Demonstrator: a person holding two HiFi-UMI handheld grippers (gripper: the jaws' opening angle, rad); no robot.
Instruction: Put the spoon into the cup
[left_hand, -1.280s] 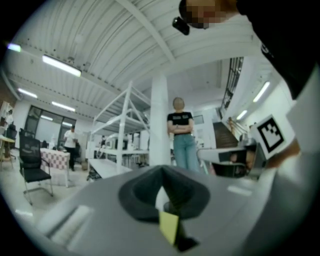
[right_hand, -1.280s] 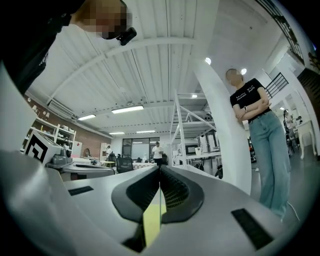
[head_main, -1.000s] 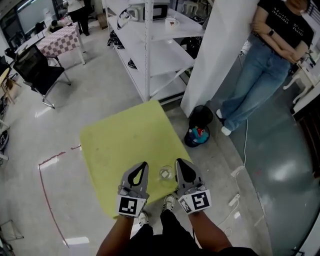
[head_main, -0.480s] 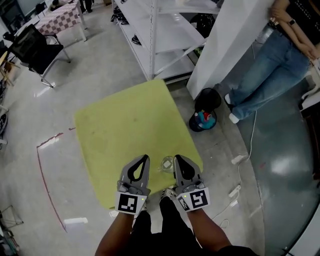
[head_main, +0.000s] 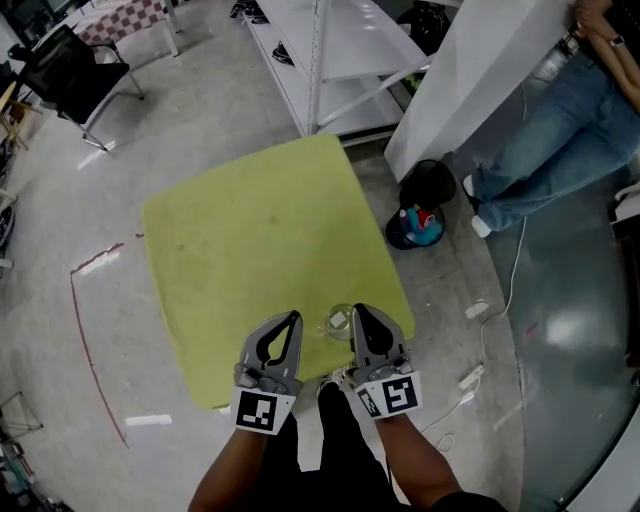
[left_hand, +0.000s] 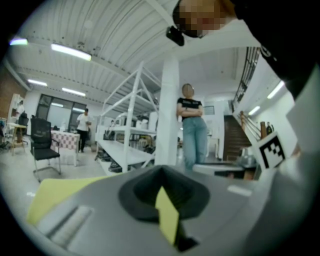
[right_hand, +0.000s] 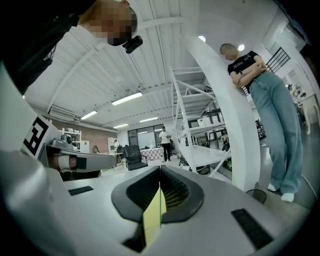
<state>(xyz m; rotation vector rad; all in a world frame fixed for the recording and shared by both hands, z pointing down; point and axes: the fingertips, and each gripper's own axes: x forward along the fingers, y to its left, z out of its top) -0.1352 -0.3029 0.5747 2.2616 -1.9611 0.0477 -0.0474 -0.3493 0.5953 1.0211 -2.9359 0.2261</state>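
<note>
Room: concrete-floor workshop; yellow-green table (head_main: 250, 240) below, white shelving (head_main: 330, 60) beyond it, a bystander in jeans (head_main: 570, 130) at a white column.
Head view, grippers: left gripper (head_main: 291, 318) and right gripper (head_main: 358, 311) sit side by side over the table's near edge, tips pointing away from the person.
Head view, cup: clear glass cup (head_main: 338, 322) stands on the near edge in the gap between the two grippers, just beside the right tips and a little further from the left.
Head view, spoon: can't make it out, neither on the table nor in the cup; too small to say more.
Left gripper view: jaws together at the tips, nothing between them, only a sliver of table colour showing through the hollow. Cup not in frame.
Right gripper view: same, jaws closed tip to tip with no load. Cup not in frame here either.
Key relation: cup lies inboard of both grippers, not ahead of either jaw line, and the right is nearer.
Judgement: spoon must be found before any grasp.
</note>
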